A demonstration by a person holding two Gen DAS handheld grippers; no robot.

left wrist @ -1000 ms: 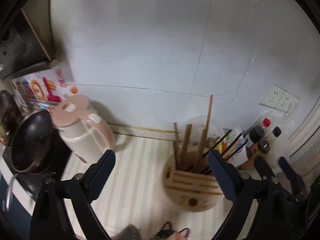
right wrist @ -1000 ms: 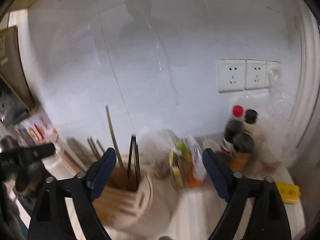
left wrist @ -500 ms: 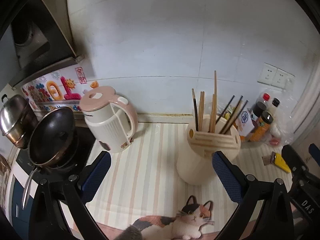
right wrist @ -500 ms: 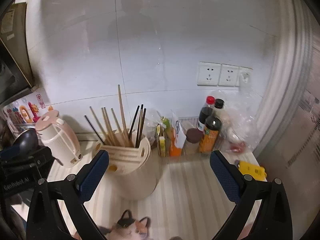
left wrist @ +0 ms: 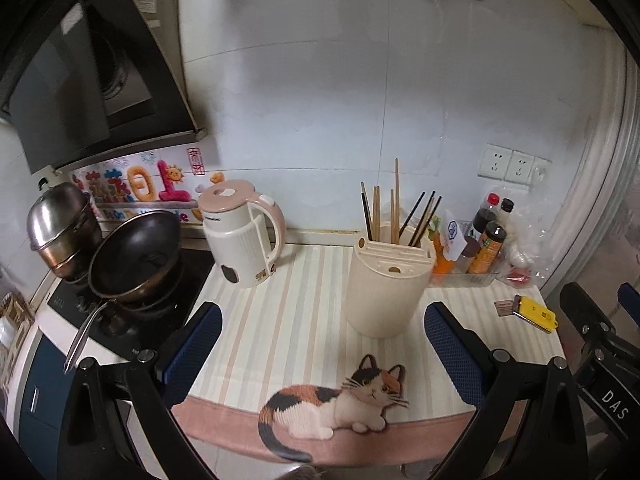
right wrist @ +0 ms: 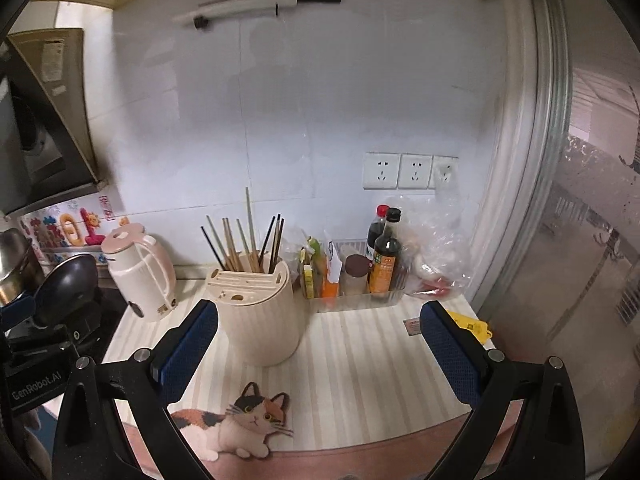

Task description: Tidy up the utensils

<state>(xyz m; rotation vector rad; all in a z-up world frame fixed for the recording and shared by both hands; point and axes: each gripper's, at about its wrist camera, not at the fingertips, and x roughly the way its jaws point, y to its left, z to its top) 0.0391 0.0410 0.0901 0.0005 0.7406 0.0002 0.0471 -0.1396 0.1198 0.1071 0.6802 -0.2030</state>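
Left wrist view has the left gripper (left wrist: pixel 322 344) hanging over the front edge of the bench (left wrist: pixel 288 320) with its blue pads spread wide and nothing between them. Same deal on the right wrist view: the right gripper (right wrist: pixel 318 346) is wide open and holding nothing, also out over the front edge.

The cream utensil holder (left wrist: pixel 386 288) stands upright about mid-bench, a bit toward the back edge. It's got a bunch of chopsticks (left wrist: pixel 394 208) sticking out of the rear part, some light wood, some dark, and one of them is way taller than the rest. The slotted top at the front of the holder looks unfilled from both views.

Other stuff around: a pink-and-white kettle (left wrist: pixel 244 232) near the back left of the bench, well apart from the holder. Past the left edge there's a stove with a dark wok (left wrist: pixel 136 256) and a steel pot (left wrist: pixel 62 224) behind it. Back right corner has a clear tray of sauce bottles (right wrist: pixel 384 256) and packets, with a plastic bag (right wrist: pixel 436 248) just beside it. A yellow tag thing (left wrist: pixel 534 312) lies near the right edge. The striped bench cover has a calico cat picture (left wrist: pixel 336 400) at the front edge.
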